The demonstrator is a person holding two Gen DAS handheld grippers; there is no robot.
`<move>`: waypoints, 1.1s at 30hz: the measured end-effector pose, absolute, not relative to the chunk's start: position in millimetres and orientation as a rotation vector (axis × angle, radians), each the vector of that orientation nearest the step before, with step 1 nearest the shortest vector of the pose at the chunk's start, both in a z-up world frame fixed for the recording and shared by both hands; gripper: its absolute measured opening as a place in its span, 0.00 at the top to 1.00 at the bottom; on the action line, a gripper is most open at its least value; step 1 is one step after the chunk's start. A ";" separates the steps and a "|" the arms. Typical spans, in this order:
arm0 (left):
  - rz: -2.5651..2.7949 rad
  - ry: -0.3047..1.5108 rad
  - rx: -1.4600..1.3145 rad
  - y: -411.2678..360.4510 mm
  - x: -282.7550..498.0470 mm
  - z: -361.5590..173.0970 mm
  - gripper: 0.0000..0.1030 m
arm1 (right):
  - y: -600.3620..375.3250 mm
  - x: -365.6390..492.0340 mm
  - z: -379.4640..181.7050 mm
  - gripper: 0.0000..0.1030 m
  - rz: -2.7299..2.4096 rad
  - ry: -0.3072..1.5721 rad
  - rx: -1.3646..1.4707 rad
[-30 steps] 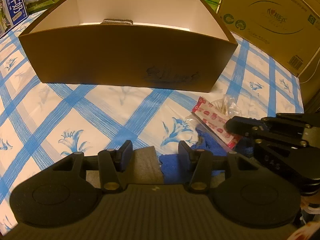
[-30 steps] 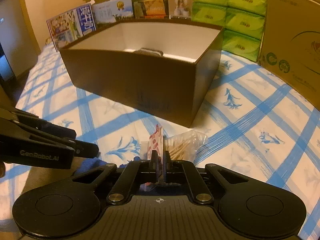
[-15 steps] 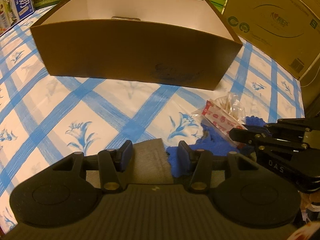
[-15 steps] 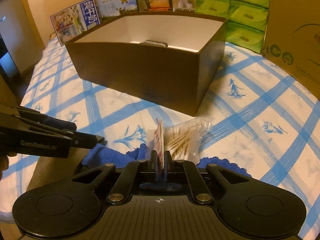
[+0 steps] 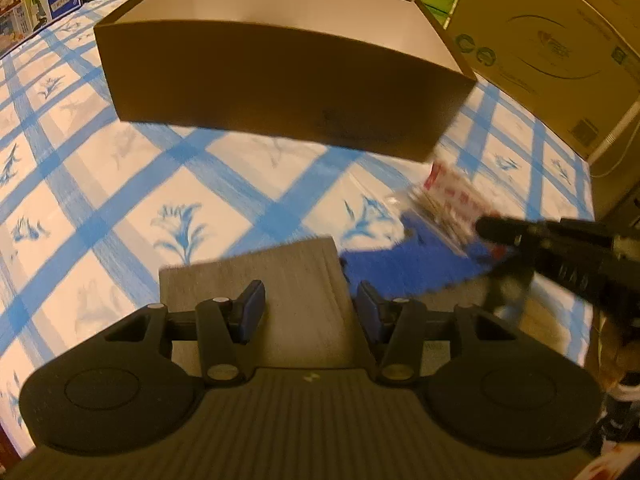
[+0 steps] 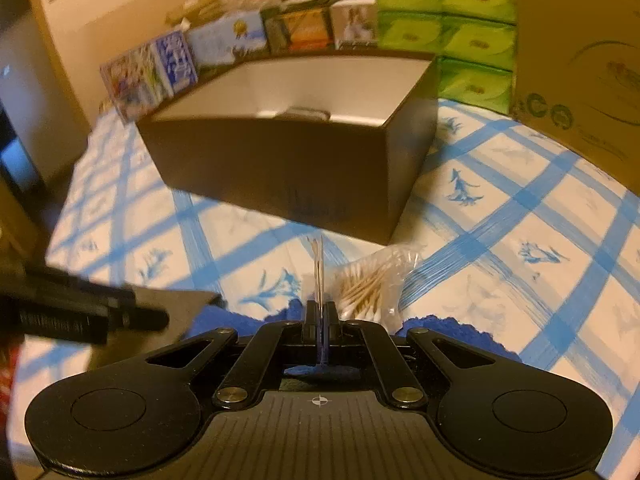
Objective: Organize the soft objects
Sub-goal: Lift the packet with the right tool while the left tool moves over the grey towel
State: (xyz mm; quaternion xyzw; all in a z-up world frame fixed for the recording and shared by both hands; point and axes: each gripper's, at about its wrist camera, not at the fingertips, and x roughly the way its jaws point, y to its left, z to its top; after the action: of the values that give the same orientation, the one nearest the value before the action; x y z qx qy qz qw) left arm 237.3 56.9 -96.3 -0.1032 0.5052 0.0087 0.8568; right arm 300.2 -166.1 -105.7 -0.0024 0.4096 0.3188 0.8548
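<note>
Left gripper (image 5: 310, 307): jaws about half open, blue pads apart, with a grey cloth (image 5: 264, 276) lying flat in the gap between them. The pads stand clear of the cloth's visible surface; whether the fingertips press on it underneath cannot be told.

Right gripper (image 6: 319, 312): jaws closed on the thin edge of a plastic bag (image 6: 318, 268), which stands upright on edge between the pads. In the left wrist view the same bag (image 5: 452, 200) shows a red-and-white printed face, blurred, at the tip of the right gripper (image 5: 486, 226). The clear part of the bag holds cotton swabs (image 6: 368, 284), seen just to the right of the closed pads.

A blue towel (image 5: 404, 264) lies crumpled on the tablecloth (image 5: 224, 204), touching the grey cloth's right edge and spreading beneath the right gripper; the bag sits above it. In the right wrist view the towel (image 6: 456, 330) appears on both sides of the gripper's linkage.

A brown box (image 5: 280, 76), open at the top and white inside, stands on the blue-checked tablecloth beyond both grippers, well apart from the cloths. A dark folded item (image 6: 306, 113) rests inside it near the far wall. Green packs (image 6: 444, 32) and a carton (image 5: 560, 44) stand behind and to the right of the box.
</note>
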 end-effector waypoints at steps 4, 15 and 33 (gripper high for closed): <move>-0.009 1.093 -0.193 43.2 218.5 -98.5 0.53 | -181.0 290.2 -94.3 0.99 0.655 0.854 0.056; -0.007 1.161 -0.080 0.3 198.0 -125.5 0.49 | -214.6 261.3 -81.0 0.99 0.614 0.862 0.123; 0.068 1.132 -0.018 17.4 193.9 -132.2 0.55 | -208.6 249.3 -83.9 0.99 0.638 0.882 0.116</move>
State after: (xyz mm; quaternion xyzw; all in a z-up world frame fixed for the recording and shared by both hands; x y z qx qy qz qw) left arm 193.9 17.4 -132.2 -0.0087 0.5360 0.0320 0.8435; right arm 249.3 -208.6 -83.9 0.0553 0.4192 0.3032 0.8540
